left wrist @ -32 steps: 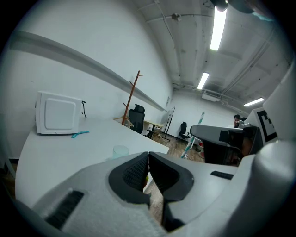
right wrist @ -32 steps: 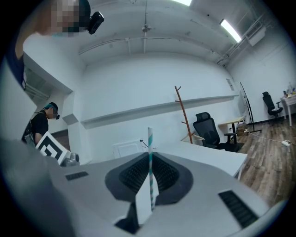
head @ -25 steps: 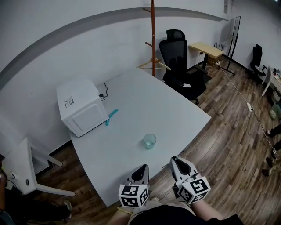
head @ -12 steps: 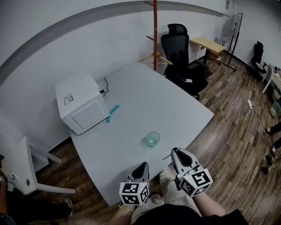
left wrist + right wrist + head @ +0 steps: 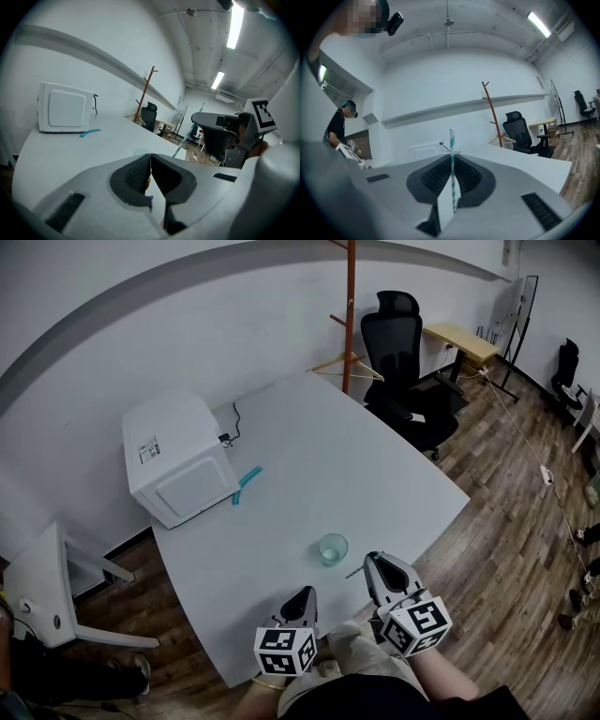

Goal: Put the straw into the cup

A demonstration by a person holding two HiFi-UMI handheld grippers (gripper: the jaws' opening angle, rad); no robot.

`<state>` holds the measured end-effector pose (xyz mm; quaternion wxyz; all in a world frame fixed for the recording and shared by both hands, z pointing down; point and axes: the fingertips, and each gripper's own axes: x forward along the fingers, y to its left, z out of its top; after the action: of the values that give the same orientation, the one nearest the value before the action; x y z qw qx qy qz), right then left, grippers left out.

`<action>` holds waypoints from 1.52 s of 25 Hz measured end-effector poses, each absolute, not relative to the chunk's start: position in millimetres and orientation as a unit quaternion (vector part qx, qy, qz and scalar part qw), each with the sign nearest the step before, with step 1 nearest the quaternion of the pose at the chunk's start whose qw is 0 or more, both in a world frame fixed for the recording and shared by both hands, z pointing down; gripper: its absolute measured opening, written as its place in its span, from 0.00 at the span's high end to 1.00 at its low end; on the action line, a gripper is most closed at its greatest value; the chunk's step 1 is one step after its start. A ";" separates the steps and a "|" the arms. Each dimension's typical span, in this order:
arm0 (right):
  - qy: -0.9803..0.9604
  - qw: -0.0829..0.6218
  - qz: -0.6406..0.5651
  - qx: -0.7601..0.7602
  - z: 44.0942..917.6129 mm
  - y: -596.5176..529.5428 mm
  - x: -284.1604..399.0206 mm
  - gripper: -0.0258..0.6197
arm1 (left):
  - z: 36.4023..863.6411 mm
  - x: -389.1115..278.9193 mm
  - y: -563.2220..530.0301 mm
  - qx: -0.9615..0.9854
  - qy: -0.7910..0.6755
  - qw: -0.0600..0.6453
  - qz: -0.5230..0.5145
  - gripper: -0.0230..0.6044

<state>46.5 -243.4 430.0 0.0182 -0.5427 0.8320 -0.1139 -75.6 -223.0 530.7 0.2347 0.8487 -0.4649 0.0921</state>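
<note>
a: what sits on the white counter (image 5: 309, 465)?
b: a white microwave (image 5: 178, 470) at its far left corner, with a small teal thing (image 5: 246, 486) lying just beside the microwave's front.
a: anything nearer?
b: a clear cup (image 5: 332, 548), upright, close to the near edge, well apart from both.

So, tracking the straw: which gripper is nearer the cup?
Right: the right gripper, gripping the straw, sits just lower-right of the cup; the left gripper is farther, below it.
</note>
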 end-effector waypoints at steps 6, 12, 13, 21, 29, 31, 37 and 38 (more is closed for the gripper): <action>0.838 0.016 -0.118 -0.533 433.9 -275.1 48.9 0.90 | 536.7 -70.1 -246.4 0.844 -0.469 0.241 0.097 0.93; 0.845 0.013 -0.121 -0.520 439.2 -302.2 44.4 0.90 | 543.8 -65.0 -266.3 0.842 -0.471 0.243 0.100 0.93; 0.847 0.011 -0.122 -0.517 440.6 -305.8 43.0 0.90 | 545.1 -64.4 -268.9 0.841 -0.472 0.244 0.100 0.93; 0.857 -0.007 -0.139 -0.496 465.0 -325.4 32.4 0.90 | 560.3 -64.1 -282.9 0.830 -0.482 0.257 0.109 0.93; 0.859 -0.029 -0.165 -0.483 495.8 -333.5 27.1 0.90 | 578.3 -63.6 -291.9 0.821 -0.487 0.273 0.119 0.93; 0.859 -0.034 -0.172 -0.480 502.6 -335.1 25.7 0.90 | 582.6 -62.9 -293.8 0.819 -0.488 0.277 0.121 0.93; 0.862 -0.045 -0.188 -0.469 520.5 -339.1 21.4 0.90 | 591.1 -60.9 -299.2 0.813 -0.494 0.283 0.124 0.93; 0.862 -0.047 -0.191 -0.468 523.4 -339.5 20.6 0.90 | 592.4 -60.9 -299.7 0.812 -0.495 0.283 0.125 0.93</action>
<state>20.6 -339.5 523.4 -0.0468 -0.4677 0.8618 -0.1909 -60.9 -299.7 592.4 0.2835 0.8120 -0.4948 0.1245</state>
